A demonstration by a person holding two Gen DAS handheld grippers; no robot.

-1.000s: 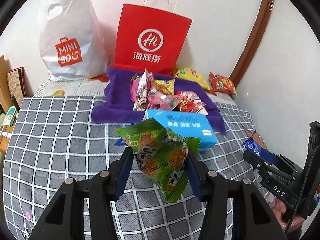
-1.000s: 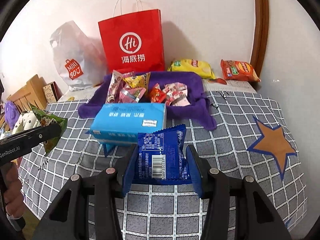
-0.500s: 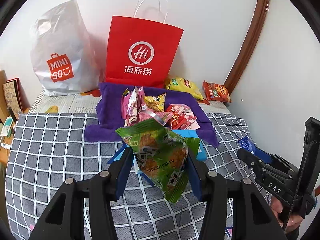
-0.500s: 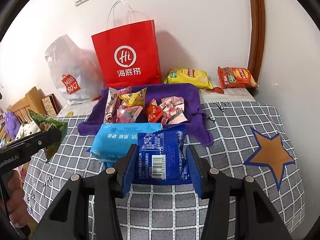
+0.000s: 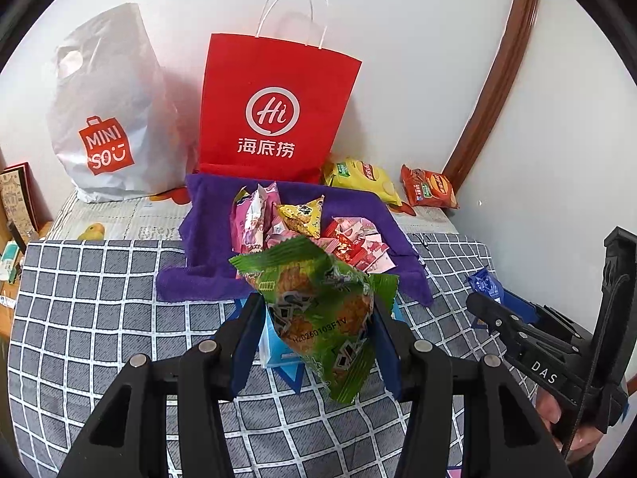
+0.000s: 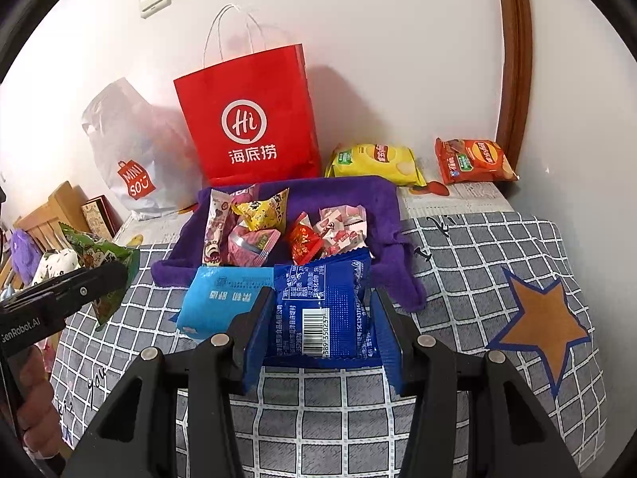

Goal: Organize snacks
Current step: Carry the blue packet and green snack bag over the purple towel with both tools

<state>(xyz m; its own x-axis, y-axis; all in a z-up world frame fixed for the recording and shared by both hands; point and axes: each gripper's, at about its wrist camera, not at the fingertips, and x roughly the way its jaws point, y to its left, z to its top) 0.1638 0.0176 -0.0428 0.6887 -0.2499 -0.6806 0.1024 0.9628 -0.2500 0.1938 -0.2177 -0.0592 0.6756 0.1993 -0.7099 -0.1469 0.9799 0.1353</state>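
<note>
— What is pinched by the left hand-held gripper (image 5: 318,334)?
— A green snack bag (image 5: 318,310).
— And the right hand-held gripper (image 6: 318,326)?
— A blue snack packet (image 6: 322,306) is squeezed. Just past both, the purple cloth (image 6: 382,203) with snacks is seen.

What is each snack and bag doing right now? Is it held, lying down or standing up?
green snack packet: held in left gripper, off the bed
blue snack packet: held in right gripper
red paper bag: standing, against wall
yellow chip bag: lying flat
orange chip bag: lying flat
small snacks: piled on purple towel
</note>
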